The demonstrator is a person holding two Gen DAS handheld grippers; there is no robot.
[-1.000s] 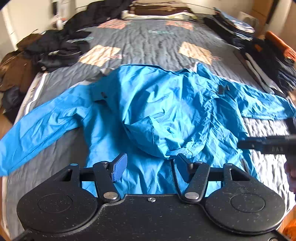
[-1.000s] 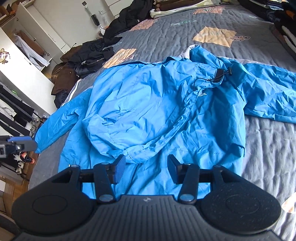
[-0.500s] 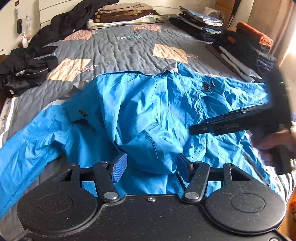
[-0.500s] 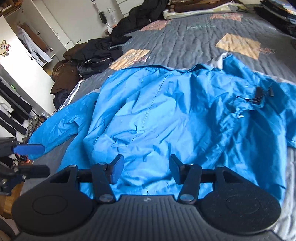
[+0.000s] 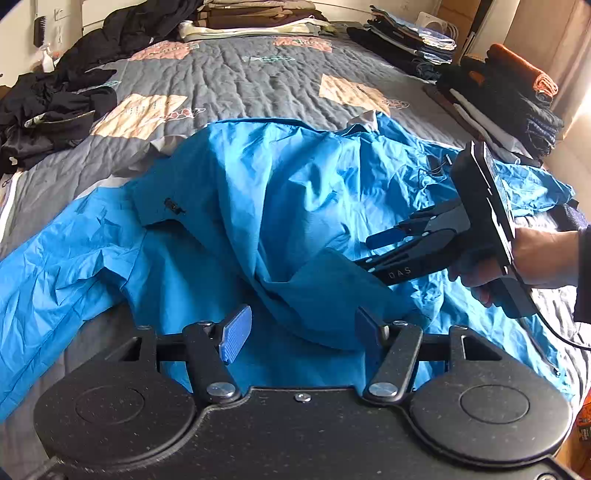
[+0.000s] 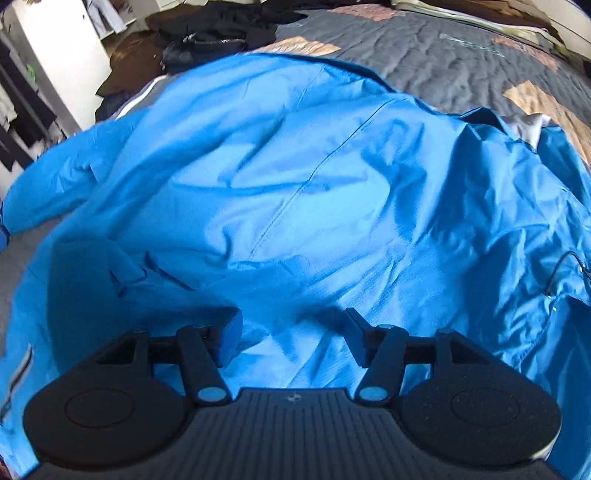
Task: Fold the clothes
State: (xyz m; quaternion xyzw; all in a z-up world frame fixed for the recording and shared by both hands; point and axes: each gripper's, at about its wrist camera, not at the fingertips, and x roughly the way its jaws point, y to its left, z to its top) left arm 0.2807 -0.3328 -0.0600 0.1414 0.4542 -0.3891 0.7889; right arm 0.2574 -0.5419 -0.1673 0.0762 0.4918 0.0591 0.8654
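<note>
A bright blue jacket lies spread and rumpled on the grey quilted bed, one sleeve stretched to the left. Its hood bunches at the near edge. My left gripper is open just above the hood fold, empty. My right gripper reaches in from the right, held in a hand, its fingers low over the hood. In the right wrist view the jacket fills the frame and my right gripper is open, close over the cloth.
Dark clothes are heaped at the bed's left. Folded stacks sit at the far end and a row of folded clothes along the right edge. A white wardrobe stands left of the bed.
My right gripper has swung left and down to the jacket's hood. The left gripper has edged closer to the hood. Both stay open.
</note>
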